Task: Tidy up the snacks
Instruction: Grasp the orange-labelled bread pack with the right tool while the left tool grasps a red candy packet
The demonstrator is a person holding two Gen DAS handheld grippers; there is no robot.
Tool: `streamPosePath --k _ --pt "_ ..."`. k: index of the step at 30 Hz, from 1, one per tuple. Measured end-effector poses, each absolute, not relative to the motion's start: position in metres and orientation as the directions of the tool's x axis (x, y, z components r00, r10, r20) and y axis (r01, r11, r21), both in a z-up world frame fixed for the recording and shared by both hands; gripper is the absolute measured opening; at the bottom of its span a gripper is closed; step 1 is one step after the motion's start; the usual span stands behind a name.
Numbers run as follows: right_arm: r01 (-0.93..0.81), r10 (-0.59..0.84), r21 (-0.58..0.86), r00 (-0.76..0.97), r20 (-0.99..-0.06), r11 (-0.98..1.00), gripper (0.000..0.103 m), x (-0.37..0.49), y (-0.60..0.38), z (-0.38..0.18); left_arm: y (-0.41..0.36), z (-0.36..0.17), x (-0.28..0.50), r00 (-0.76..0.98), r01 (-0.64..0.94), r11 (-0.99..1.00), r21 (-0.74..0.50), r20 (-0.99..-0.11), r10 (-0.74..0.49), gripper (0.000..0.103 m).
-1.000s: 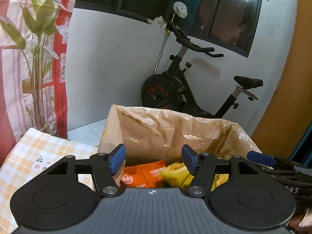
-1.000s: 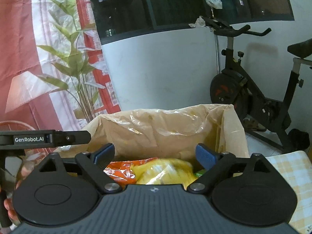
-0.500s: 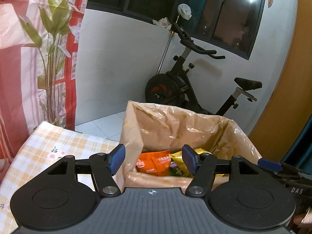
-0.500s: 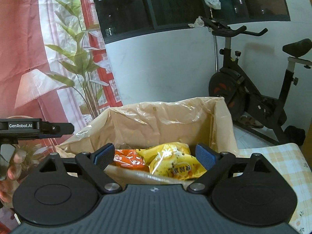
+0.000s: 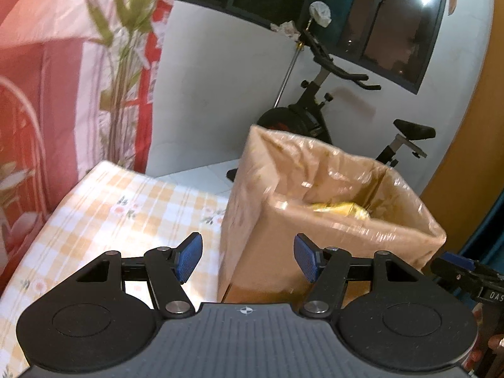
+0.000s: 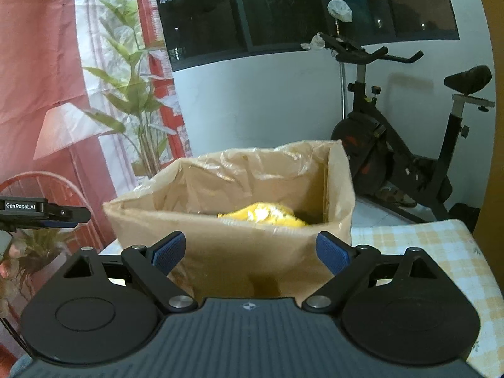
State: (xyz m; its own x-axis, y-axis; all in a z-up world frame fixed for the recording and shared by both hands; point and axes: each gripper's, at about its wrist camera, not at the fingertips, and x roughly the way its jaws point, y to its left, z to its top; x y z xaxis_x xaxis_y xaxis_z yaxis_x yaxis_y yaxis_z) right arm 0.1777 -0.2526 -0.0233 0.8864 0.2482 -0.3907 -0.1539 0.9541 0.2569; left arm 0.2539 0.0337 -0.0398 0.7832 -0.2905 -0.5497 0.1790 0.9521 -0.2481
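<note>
A cardboard box lined with clear plastic stands on a checked tablecloth; it also shows in the right wrist view. A yellow snack bag peeks above its near rim, also seen in the right wrist view. My left gripper is open and empty, in front of the box's left corner. My right gripper is open and empty, in front of the box's near wall. The right gripper's tip shows at the right edge of the left view; the left gripper's tip shows at the left of the right view.
The yellow-checked tablecloth spreads left of the box and also right of it. An exercise bike stands behind by a white wall. A red and white curtain with a leaf print hangs on the left.
Both grippers have pulled back and dropped lower from over the box. The orange bags inside are now hidden behind the near wall. The left view has swung leftwards.
</note>
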Motion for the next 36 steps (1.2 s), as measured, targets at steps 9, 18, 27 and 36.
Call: streamPosePath --k 9,18,27,36 --pt "-0.152 0.257 0.254 0.853 -0.455 0.955 0.092 0.16 -0.243 -0.056 0.041 -0.09 0.23 0.74 0.157 0.953 -0.259 -0.609 -0.287 0.067" --pt "-0.122 0.234 0.22 0.758 -0.608 0.968 0.074 0.157 -0.224 -0.11 0.038 -0.125 0.22 0.706 0.148 0.953 -0.266 -0.646 -0.29 0.066" --pt "-0.161 0.269 0.219 0.678 -0.684 0.962 0.049 0.168 -0.205 -0.143 0.032 -0.152 0.204 0.681 0.185 0.965 -0.186 -0.684 -0.262 0.064" --pt "-0.137 0.249 0.211 0.645 -0.722 0.968 0.049 0.171 -0.199 -0.16 0.031 -0.179 0.202 0.592 0.313 0.942 -0.116 -0.752 -0.29 0.061"
